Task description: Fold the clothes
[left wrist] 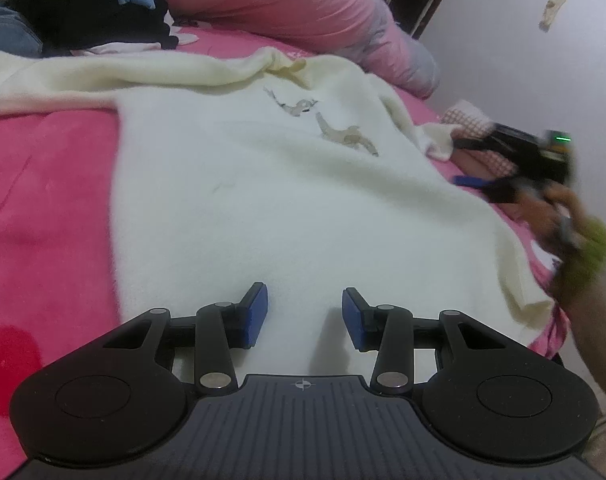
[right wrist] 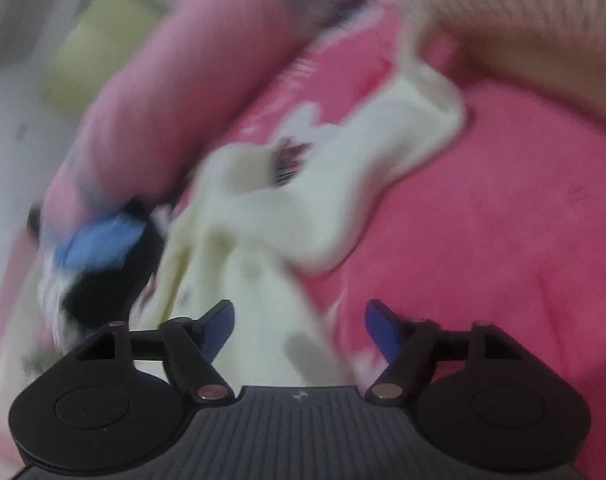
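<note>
Both my tools gape, gripping nothing: left tool (left wrist: pixel 305 316) over the cream sweater (left wrist: pixel 263 184) spread on the bed (left wrist: pixel 43 184), right tool (right wrist: pixel 299 332) at three o'clock. The thick knit could slip a shallow pinch.

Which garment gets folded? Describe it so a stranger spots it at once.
Start from the bright pink bedspread covering the bed. Spread flat across its middle, directly ahead of the open left gripper, lies the cream fleecy top. Unlike the dark and blue clothes heap by the pink pillow, it is pale, with a cracked tan print.
</note>
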Tool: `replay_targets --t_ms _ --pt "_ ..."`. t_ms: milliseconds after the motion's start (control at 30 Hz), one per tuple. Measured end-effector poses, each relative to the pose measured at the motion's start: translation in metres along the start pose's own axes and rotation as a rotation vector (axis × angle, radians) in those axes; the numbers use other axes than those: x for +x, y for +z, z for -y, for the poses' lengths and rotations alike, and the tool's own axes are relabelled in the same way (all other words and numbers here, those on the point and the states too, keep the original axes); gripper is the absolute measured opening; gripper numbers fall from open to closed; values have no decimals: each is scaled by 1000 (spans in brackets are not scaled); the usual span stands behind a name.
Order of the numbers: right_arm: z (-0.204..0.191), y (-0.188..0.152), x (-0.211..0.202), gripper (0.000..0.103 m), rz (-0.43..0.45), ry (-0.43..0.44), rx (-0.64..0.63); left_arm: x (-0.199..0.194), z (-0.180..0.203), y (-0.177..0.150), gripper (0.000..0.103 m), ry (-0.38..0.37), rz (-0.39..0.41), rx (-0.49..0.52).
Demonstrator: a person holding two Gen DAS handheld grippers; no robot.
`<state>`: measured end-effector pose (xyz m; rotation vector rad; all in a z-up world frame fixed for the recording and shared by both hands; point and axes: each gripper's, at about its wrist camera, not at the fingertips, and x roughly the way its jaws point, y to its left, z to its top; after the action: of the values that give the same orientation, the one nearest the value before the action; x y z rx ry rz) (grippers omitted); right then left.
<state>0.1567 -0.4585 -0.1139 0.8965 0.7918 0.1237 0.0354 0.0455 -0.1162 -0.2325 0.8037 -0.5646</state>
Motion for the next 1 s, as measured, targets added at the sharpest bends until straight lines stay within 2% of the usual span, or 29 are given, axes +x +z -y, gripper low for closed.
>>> replay_targets --t_ms 33,100,133,167,233,267,333,400,467,500,533,567,600,633,733,867,1000 --pt "11 12 17 77 -16 8 74 0 -2 -1 42 -10 6 -3" --pt "27 30 39 77 3 81 201 -1 -5 -2 42 -28 13 -10" --pt "25 37 45 75 5 92 203 -1 -6 -2 42 -33 12 -14" --pt "23 43 51 50 8 102 205 -1 -7 -2 42 -39 12 -19" --pt "5 59 56 17 24 37 129 -1 -10 -1 41 -49 10 -28" --pt "-10 72 49 17 74 29 73 -1 -11 -1 40 -54 10 -32" --pt "-41 99 33 16 173 12 -39 -1 -13 -1 37 -64 8 -41" --pt "-79 124 12 16 299 -4 -205 -2 -15 -1 37 -74 7 -50" --pt "-109 145 6 18 352 -7 -374 -2 -16 0 37 -80 3 -56" --pt "-115 154 13 20 327 -28 -430 -1 -15 1 37 -78 -2 -55" --pt "-118 158 25 32 306 -89 -467 -2 -15 1 37 -76 -4 -54" --pt "-110 156 36 55 280 -174 -465 -2 -14 1 37 -74 -5 -54" --pt "-103 154 48 62 254 -260 -462 -2 -14 1 37 -72 -5 -51" --pt "-96 152 60 65 228 -346 -458 -2 -14 1 37 -70 -4 -48" --pt "-59 138 51 65 183 -347 -330 -2 -14 1 37 -69 -6 -42" --pt "-33 98 -2 65 138 -155 -197 -1 -16 2 37 -72 -10 -43" --pt "-22 37 -32 65 6 -95 -166 -1 -15 3 38 -68 -13 -55"
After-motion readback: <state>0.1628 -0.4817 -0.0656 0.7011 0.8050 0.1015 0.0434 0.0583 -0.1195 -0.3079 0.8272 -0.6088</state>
